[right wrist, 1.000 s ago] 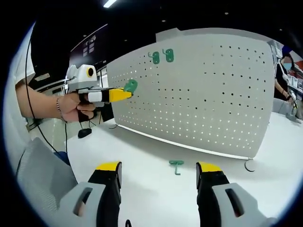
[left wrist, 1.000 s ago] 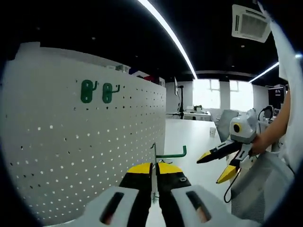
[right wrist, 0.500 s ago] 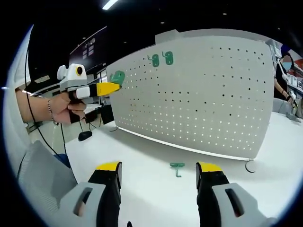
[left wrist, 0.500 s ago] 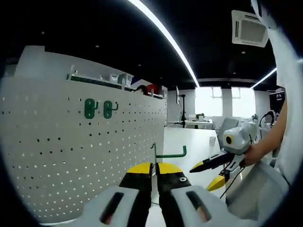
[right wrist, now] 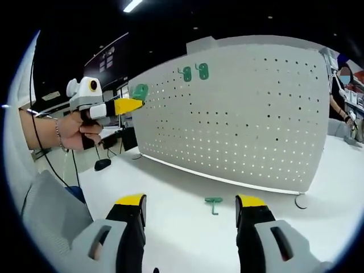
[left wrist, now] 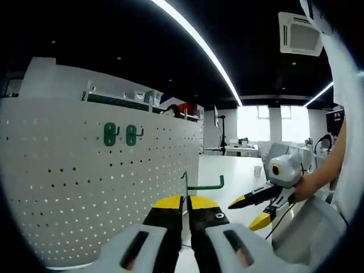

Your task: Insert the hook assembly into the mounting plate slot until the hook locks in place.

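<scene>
While pinching a green hook between pressed jaws, left gripper held near the edge of the white pegboard, not yet touching it. Two hooks already mounted high on the board. Right gripper spread and holding nothing, above a spare hook lying on the table. Risk, probably: tilted pegs missing the holes and hook twisting in the pinch, or never locking.
</scene>
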{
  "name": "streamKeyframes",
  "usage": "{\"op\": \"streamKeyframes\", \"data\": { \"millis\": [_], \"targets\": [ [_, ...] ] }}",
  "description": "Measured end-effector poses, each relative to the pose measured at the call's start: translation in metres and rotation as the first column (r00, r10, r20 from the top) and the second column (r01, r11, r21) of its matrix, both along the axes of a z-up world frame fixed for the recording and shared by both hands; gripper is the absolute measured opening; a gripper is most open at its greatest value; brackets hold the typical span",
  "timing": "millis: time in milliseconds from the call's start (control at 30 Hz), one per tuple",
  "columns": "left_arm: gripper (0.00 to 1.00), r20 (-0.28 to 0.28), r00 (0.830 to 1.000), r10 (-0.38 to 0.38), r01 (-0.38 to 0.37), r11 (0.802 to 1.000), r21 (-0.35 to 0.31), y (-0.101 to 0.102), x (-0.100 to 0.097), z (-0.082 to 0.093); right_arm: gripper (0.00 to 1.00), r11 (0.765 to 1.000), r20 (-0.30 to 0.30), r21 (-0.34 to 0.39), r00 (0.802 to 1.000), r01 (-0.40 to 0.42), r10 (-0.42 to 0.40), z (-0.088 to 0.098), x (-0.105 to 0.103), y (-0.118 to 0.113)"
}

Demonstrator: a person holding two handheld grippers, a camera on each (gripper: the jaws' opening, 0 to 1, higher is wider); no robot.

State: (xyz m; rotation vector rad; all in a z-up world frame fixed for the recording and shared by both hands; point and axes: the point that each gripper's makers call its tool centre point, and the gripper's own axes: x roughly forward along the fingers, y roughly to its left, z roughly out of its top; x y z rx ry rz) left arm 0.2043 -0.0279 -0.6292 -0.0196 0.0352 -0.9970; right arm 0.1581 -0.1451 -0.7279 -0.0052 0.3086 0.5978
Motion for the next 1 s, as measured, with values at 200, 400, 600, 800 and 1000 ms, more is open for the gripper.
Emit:
{"op": "streamKeyframes", "data": {
  "millis": [200,400,600,800,1000],
  "targets": [
    [0.03,-0.005,1.0,0.002,-0.002,1.0,0.003,0.0,0.0,-0.004,0.61,0.999,0.06,0.048,0.998,-0.01,0.007,0.019,0.0,0.004],
    [0.03,-0.004,1.0,0.005,-0.005,1.0,0.005,-0.001,0.001,-0.004,0.6,0.99,0.172,0.138,0.985,-0.024,0.0,0.051,0.001,0.007],
    [0.03,-0.011,1.0,0.01,-0.01,1.0,0.009,0.0,0.001,-0.007,0.61,0.983,0.201,0.18,0.98,-0.037,0.0,0.063,0.0,0.009],
    [0.03,-0.011,1.0,0.015,-0.015,1.0,0.011,0.001,0.001,-0.009,0.61,0.983,0.203,0.176,0.979,-0.042,0.006,0.064,0.001,0.012],
    [0.03,-0.014,1.0,0.021,-0.021,1.0,0.012,0.002,0.002,-0.01,0.6,0.978,0.208,0.197,0.978,-0.07,0.028,0.069,0.0,0.018]
  ]
}}
